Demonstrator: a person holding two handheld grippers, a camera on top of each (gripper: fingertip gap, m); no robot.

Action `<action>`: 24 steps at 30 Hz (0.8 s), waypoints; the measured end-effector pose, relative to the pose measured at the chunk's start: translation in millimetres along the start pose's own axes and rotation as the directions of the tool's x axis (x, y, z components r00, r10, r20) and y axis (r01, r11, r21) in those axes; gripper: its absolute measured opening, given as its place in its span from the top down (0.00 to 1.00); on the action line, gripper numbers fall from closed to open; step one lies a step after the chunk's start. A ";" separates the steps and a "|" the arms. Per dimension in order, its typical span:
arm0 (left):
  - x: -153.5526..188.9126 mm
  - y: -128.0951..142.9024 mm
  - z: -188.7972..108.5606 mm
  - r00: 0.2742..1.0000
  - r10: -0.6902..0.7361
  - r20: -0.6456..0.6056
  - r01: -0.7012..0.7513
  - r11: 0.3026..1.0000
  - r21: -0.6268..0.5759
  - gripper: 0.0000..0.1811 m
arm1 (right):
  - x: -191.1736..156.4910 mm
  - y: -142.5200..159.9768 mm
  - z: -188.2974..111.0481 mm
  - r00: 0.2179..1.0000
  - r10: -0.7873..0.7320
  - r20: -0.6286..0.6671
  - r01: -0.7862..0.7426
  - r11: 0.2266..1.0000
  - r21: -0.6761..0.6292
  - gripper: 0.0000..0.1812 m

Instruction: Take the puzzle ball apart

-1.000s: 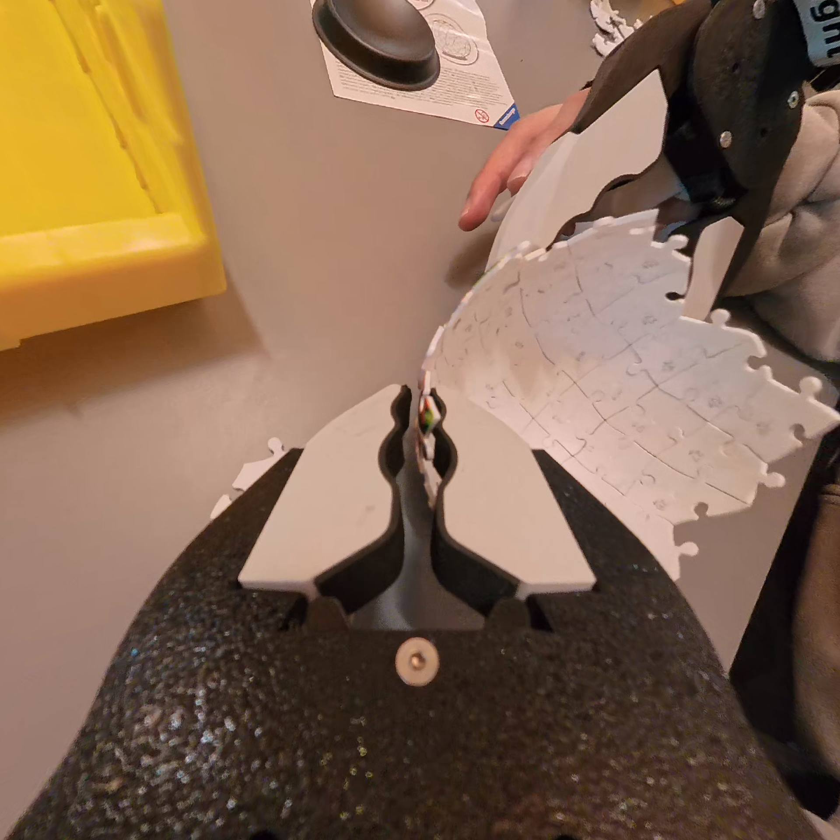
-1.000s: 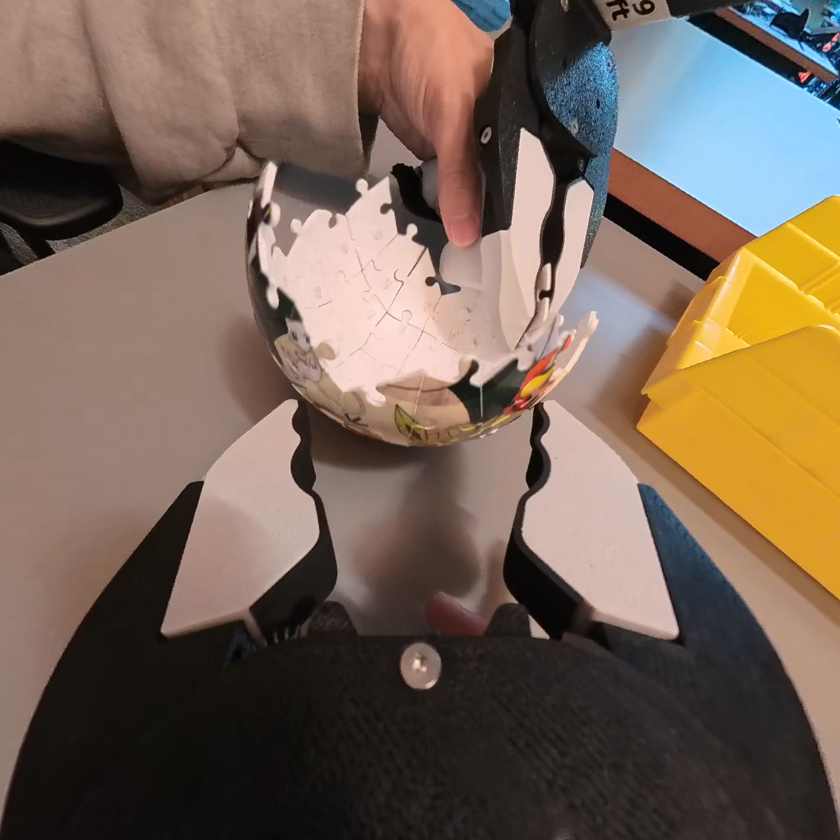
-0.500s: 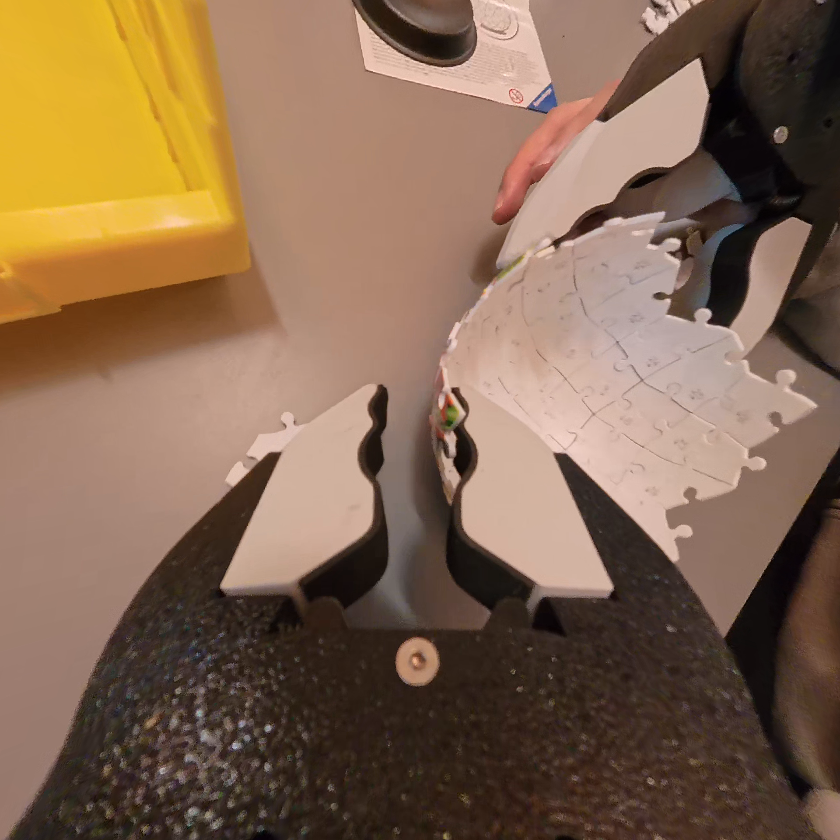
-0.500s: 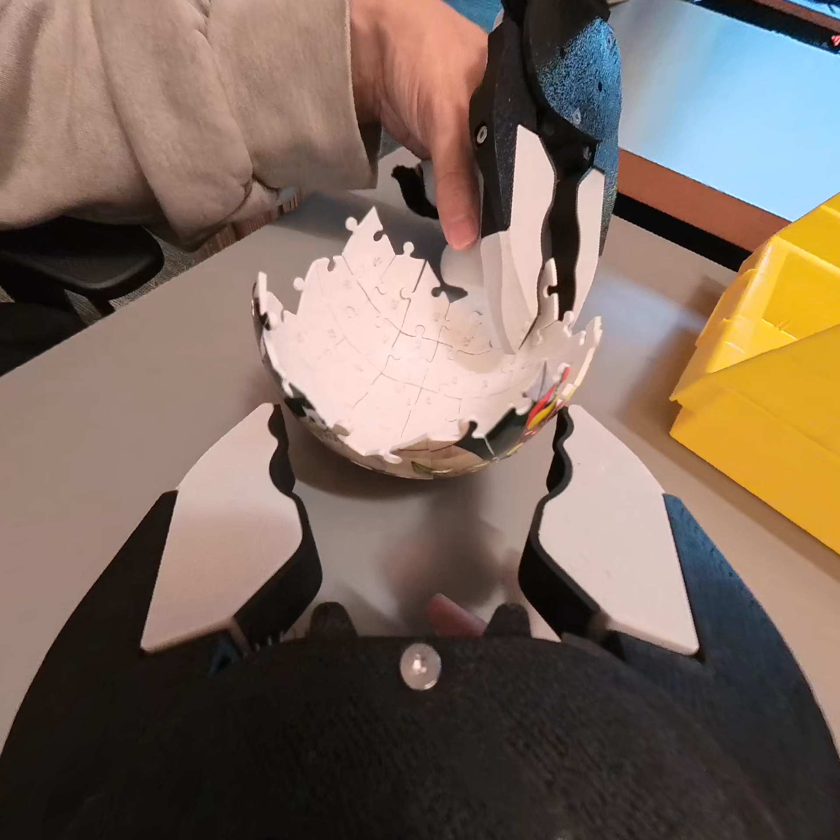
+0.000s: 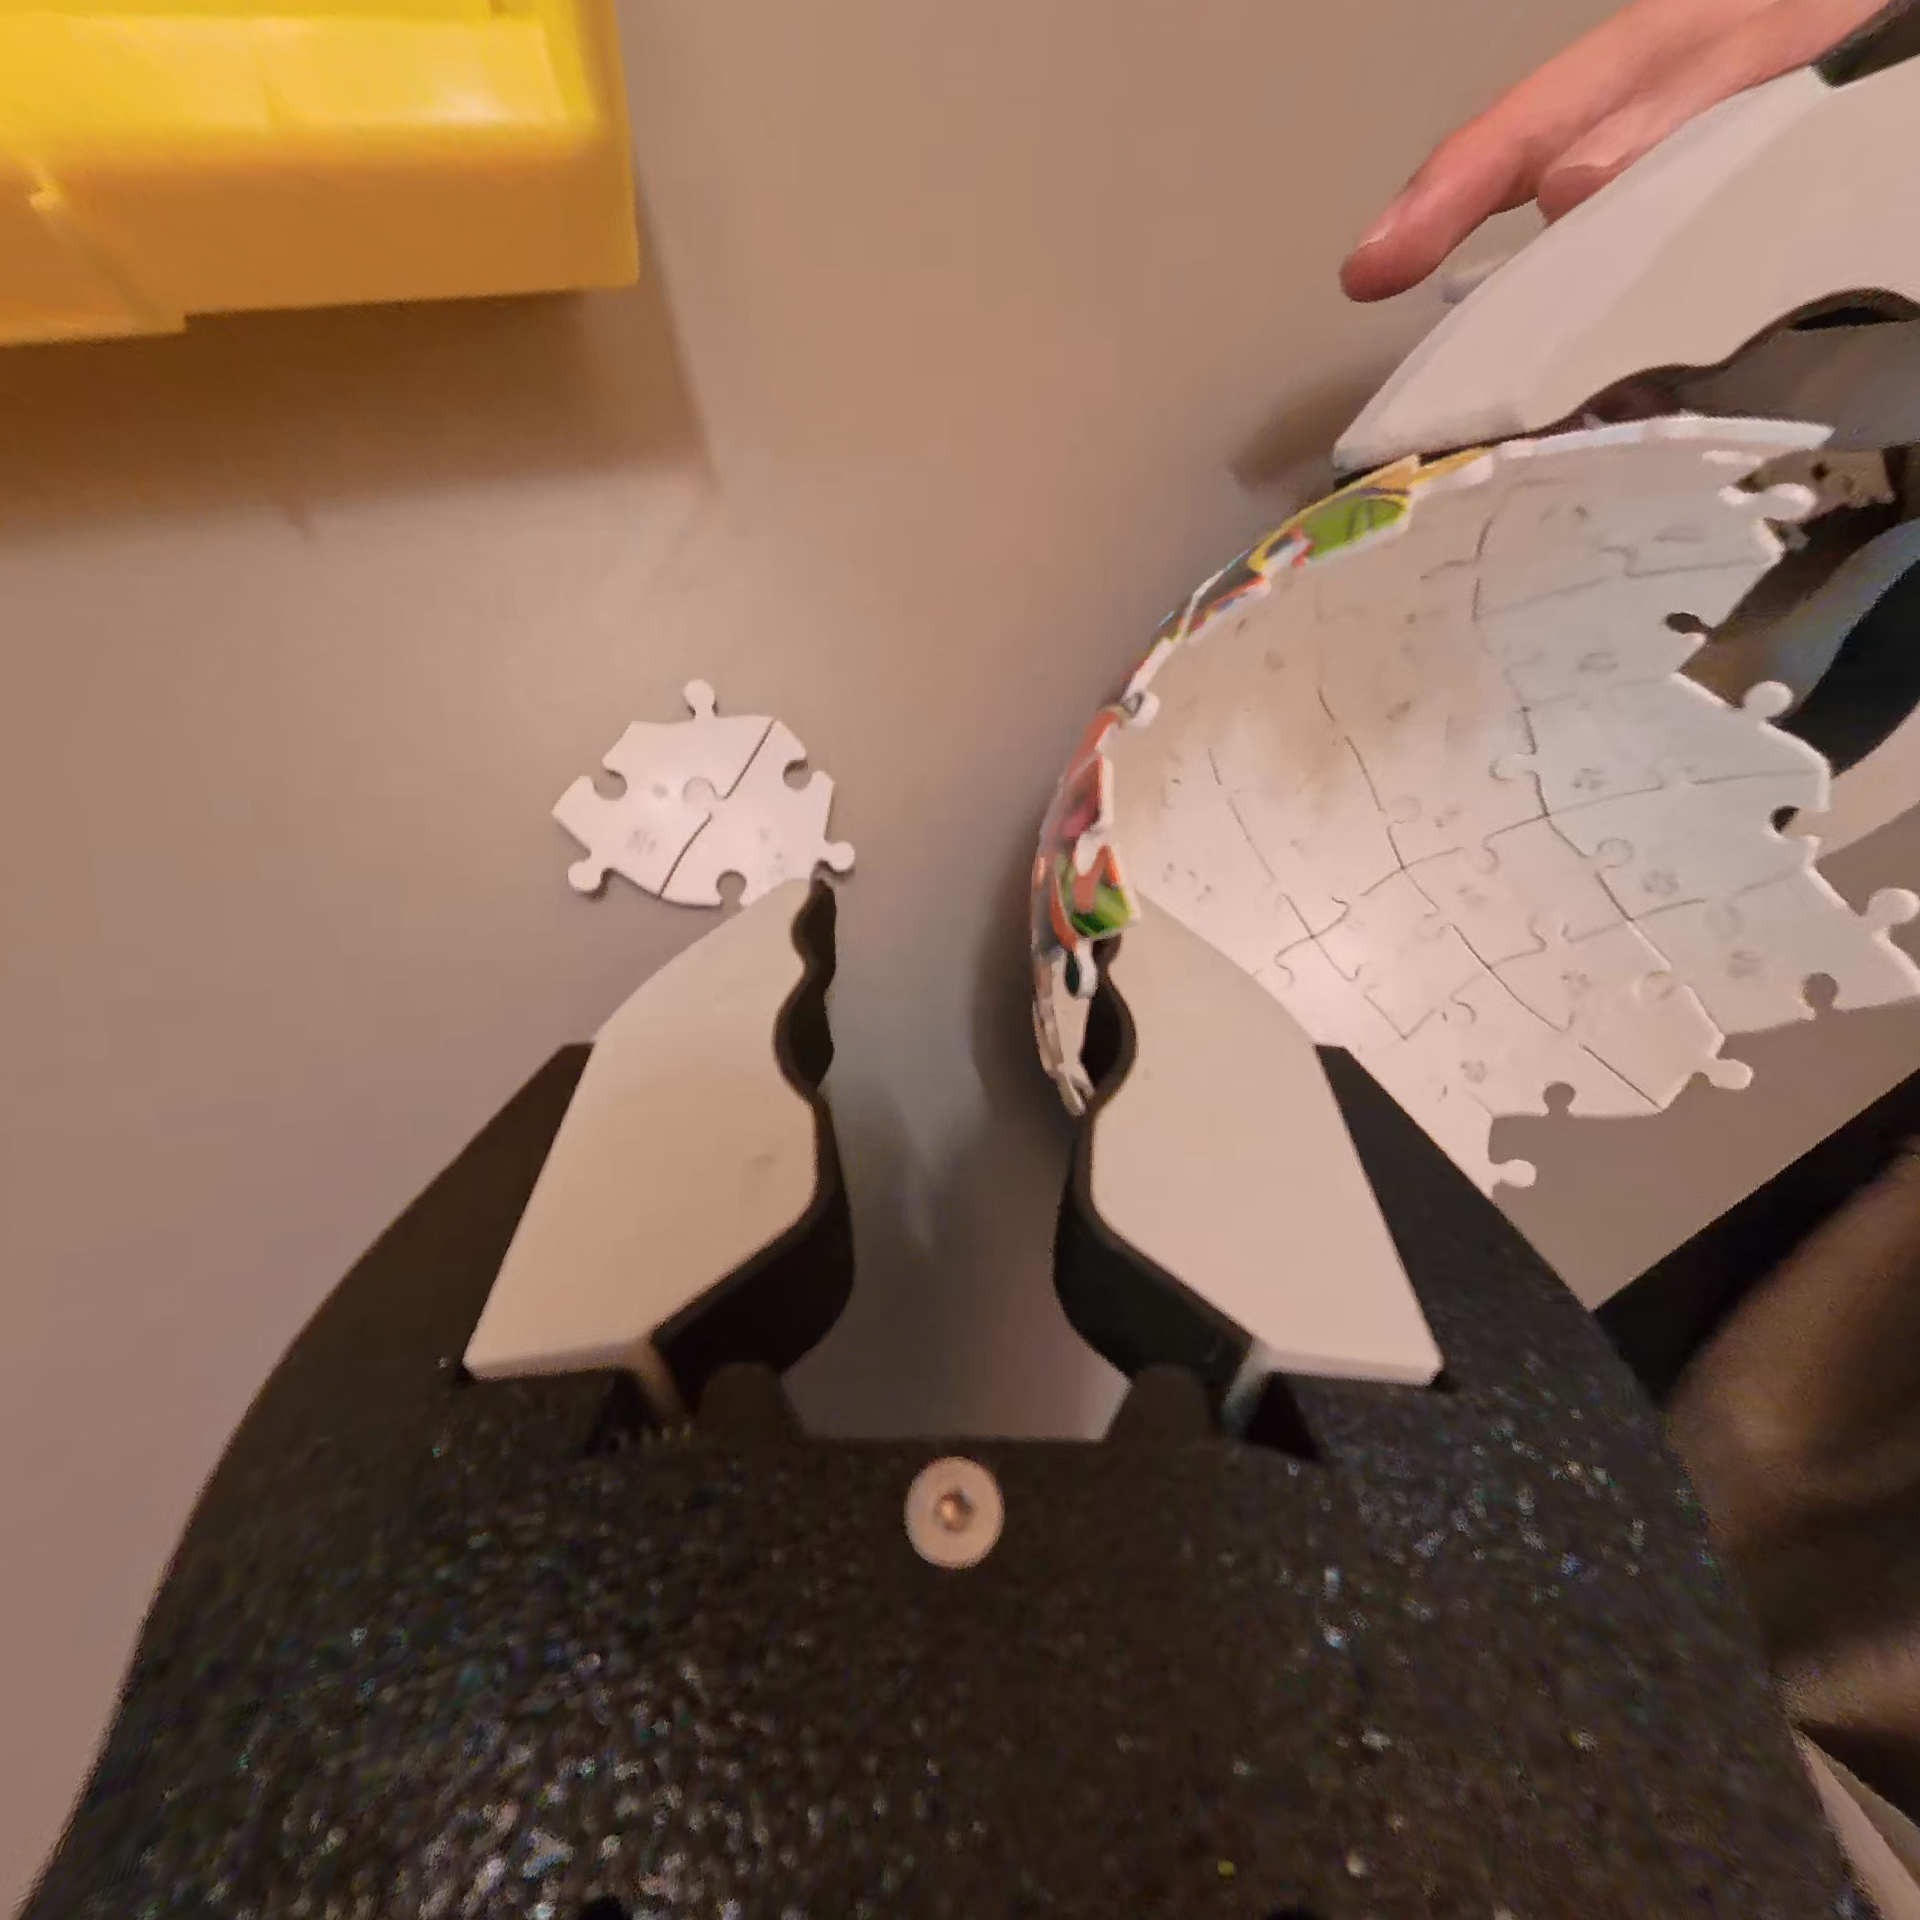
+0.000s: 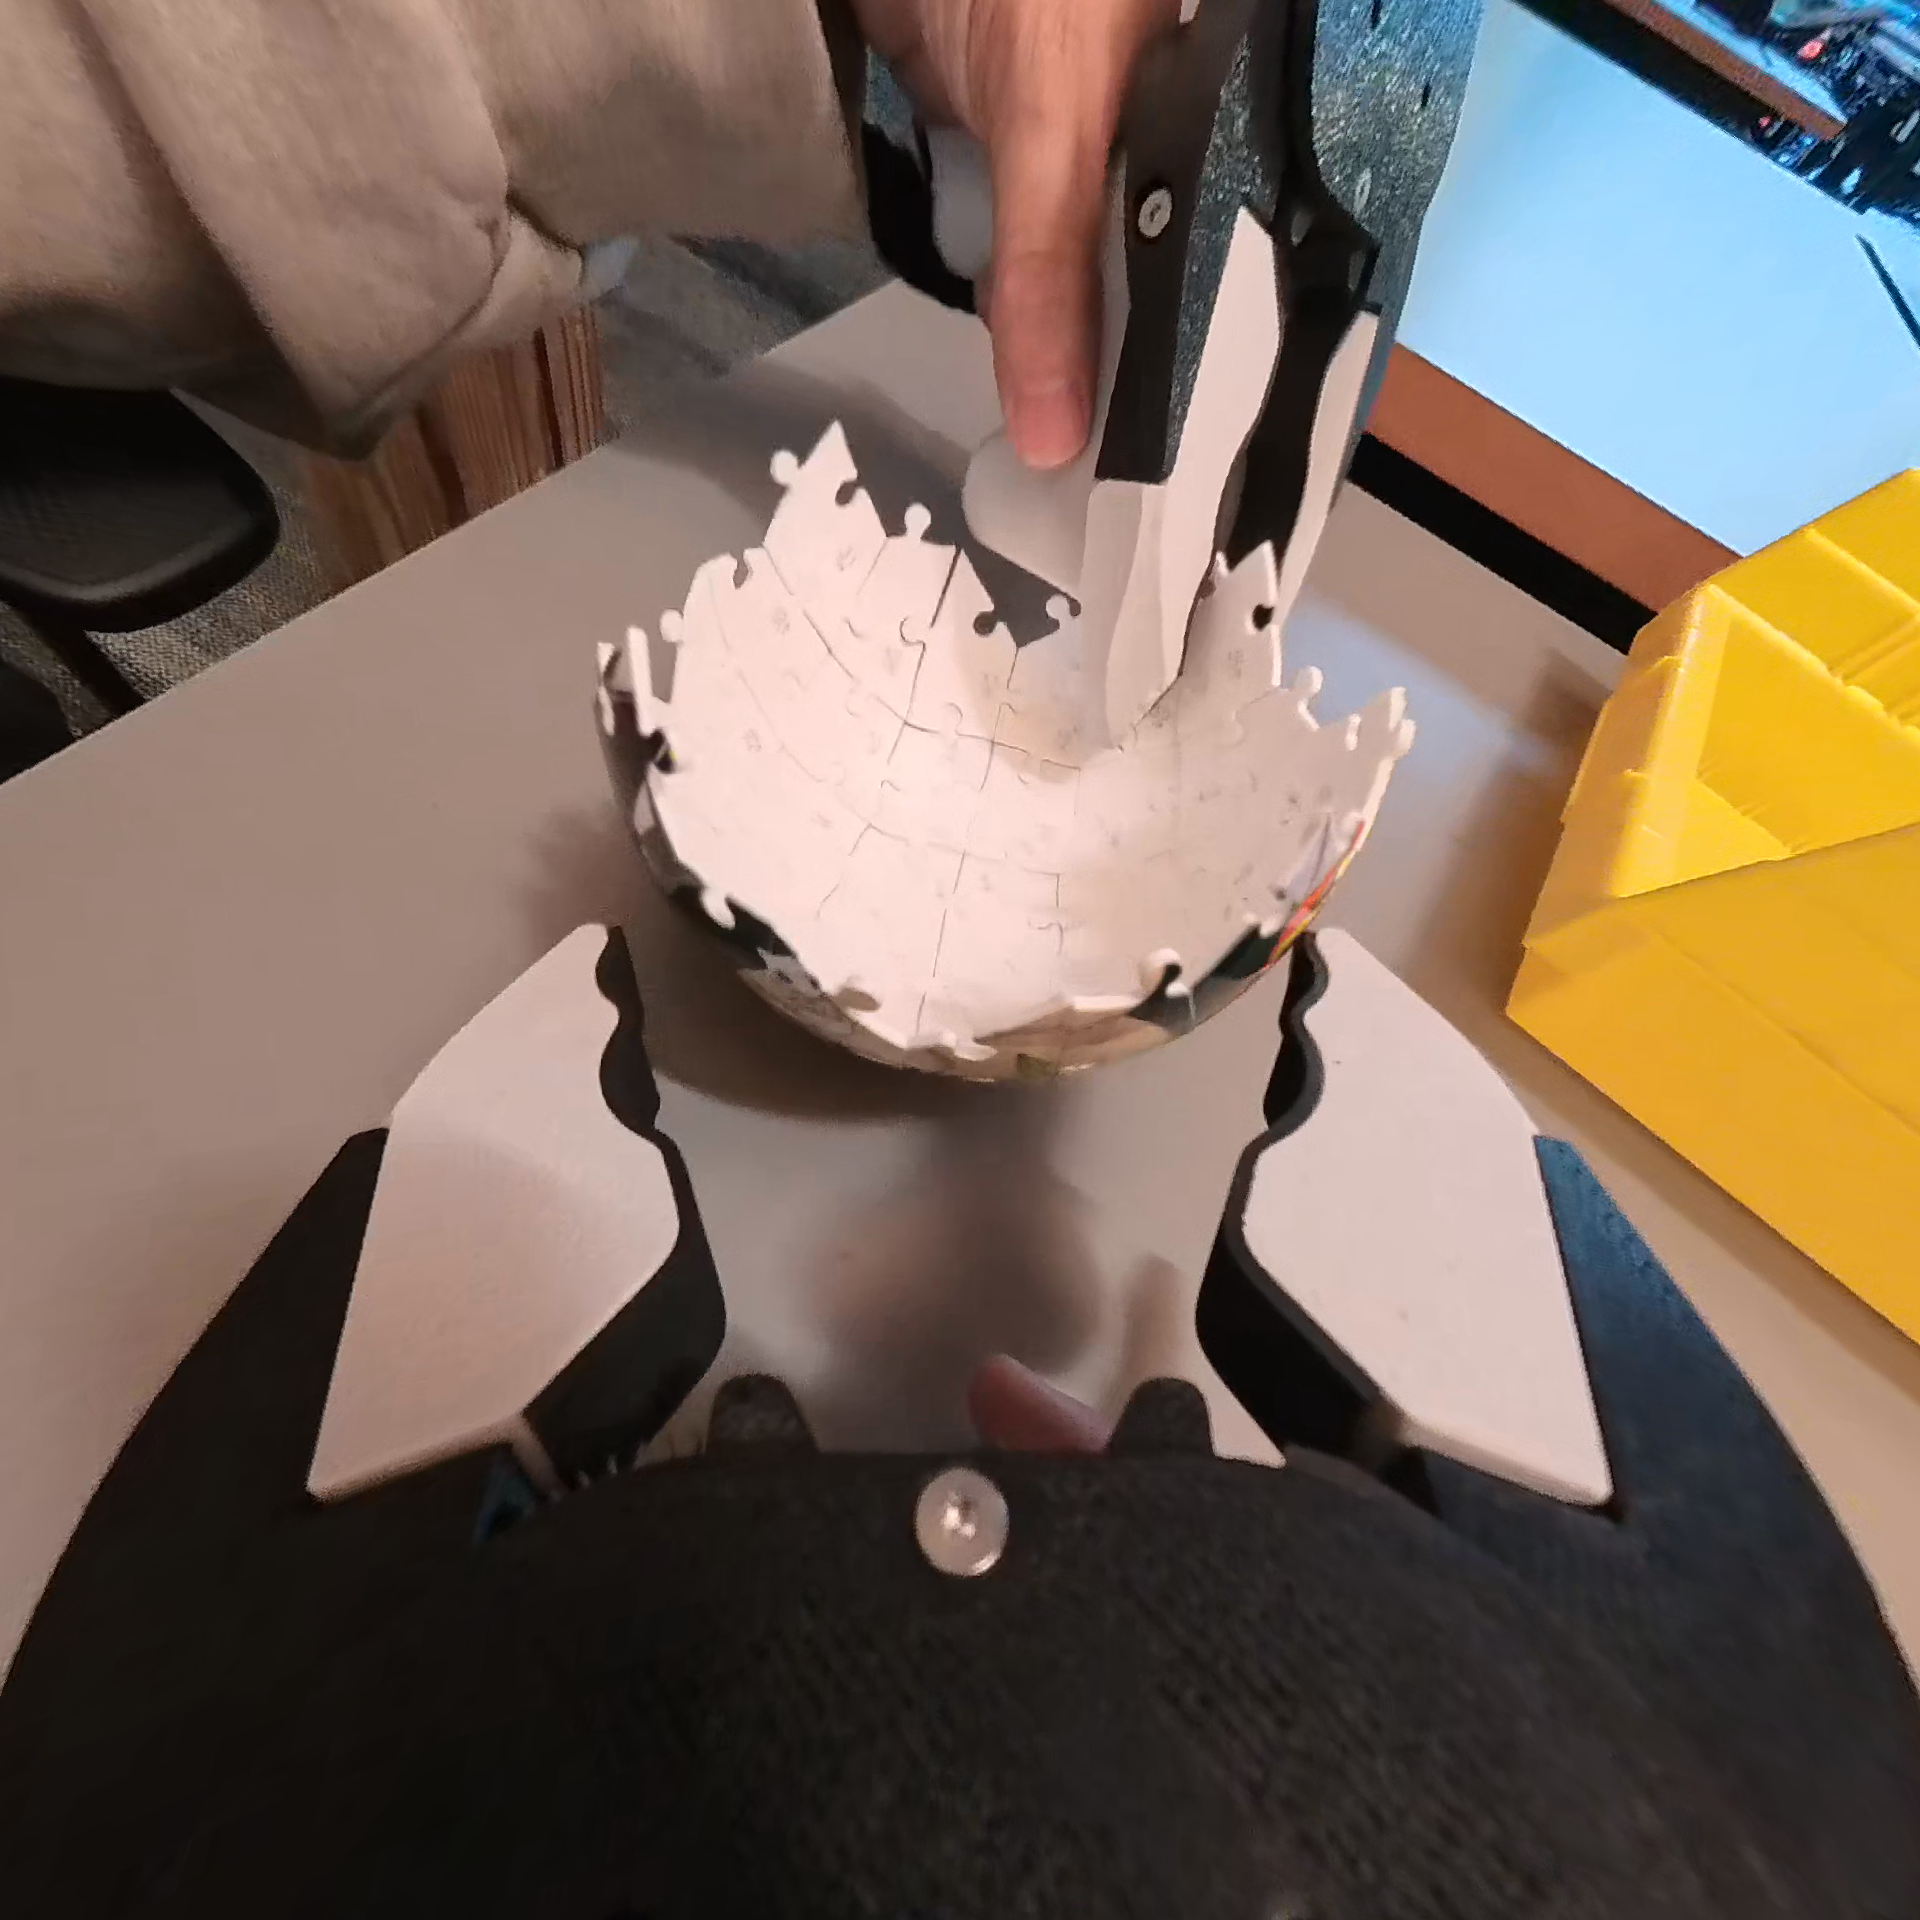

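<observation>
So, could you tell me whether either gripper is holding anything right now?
Neither: the left gripper is open astride the puzzle ball rim, and the right gripper is open.

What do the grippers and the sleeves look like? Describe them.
Both the left gripper and right gripper have speckled black bodies, pale grey wedge fingers with wavy black inner pads, and a silver screw at the centre. The sleeve is beige fabric.
</observation>
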State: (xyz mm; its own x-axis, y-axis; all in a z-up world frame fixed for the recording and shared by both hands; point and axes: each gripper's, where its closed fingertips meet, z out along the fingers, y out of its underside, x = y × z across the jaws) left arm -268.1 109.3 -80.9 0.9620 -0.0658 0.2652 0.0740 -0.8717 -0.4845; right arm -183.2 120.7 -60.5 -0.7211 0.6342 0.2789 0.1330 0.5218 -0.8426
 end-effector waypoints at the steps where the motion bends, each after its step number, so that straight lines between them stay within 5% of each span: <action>1: 0.3 2.0 -1.1 1.000 -0.010 0.004 0.010 1.000 -0.012 0.76 | 0.5 -0.5 0.4 1.000 0.000 -0.005 0.000 1.000 0.000 0.36; 12: 8.0 18.6 4.9 0.994 -0.109 -0.033 0.105 0.988 -0.110 0.88 | 0.8 13.1 4.3 0.997 0.081 -0.017 -0.082 0.993 -0.089 0.34; 24: 20.8 5.8 17.2 0.981 -0.119 -0.156 0.113 0.993 -0.043 0.97 | -5.6 25.2 -7.2 0.935 0.338 -0.108 -0.355 0.903 -0.241 0.38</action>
State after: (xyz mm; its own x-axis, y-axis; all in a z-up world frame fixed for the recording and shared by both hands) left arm -243.1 111.2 -92.5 0.8936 -0.0367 0.4474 0.1712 -0.8935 -0.4152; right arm -170.9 134.4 -80.0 -0.5558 0.8309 0.0253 0.5398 0.3839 -0.7492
